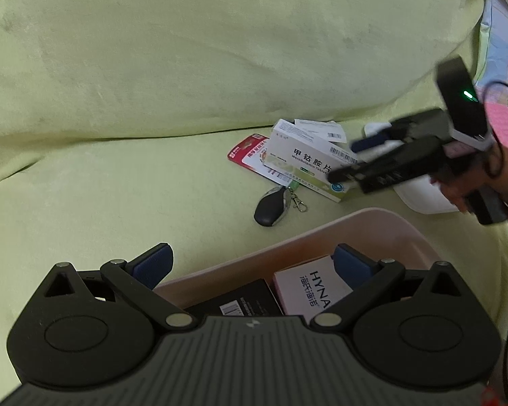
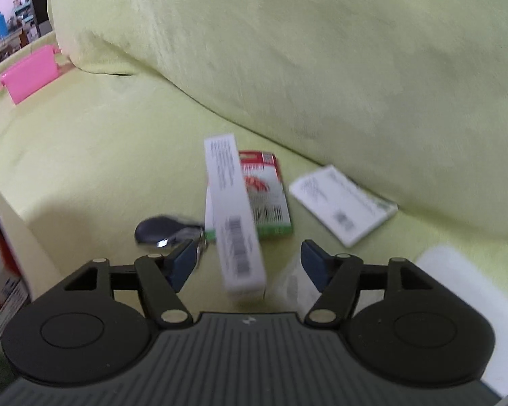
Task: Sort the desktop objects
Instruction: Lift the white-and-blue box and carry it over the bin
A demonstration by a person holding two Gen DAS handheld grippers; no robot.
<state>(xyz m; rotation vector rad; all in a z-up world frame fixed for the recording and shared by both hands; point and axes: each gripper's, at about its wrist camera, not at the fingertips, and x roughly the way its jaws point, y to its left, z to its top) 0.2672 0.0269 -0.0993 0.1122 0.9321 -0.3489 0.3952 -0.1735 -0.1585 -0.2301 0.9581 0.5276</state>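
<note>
medicine box [image 1: 313, 159], white with chinese print and a barcode, lies on the yellow-green sofa cover [image 1: 118, 182], tilted across a red-and-green card [image 1: 250, 151]. right gripper [image 2: 245, 264] hangs just above the near end of this box [image 2: 235, 213]; its blue fingertips [image 2: 183, 262] stand wide apart, one on each side of the box end, and contact cannot be confirmed because the view is blurred. in the left wrist view the same gripper [image 1: 347, 159] reaches in from the right, held by a hand [image 1: 453, 191], with its tips over the box's right end.

black key fob [image 1: 271, 208] with a metal clip lies on the cover just in front of the box, near the card. a second white box [image 2: 343, 204] lies apart to the right, at the foot of the back cushion [image 2: 321, 67]. a white flat object [image 2: 457, 291] lies at the far right, partly under the right gripper.

left gripper [image 1: 250, 264] hovers over a pale pink bin [image 1: 372, 218], its fingers spread wide and holding nothing. inside the bin lie a pink box marked "hyna" [image 1: 308, 286] and a black box [image 1: 244, 299], side by side. a bright pink basket [image 2: 28, 76] sits well apart at the far left of the sofa.
</note>
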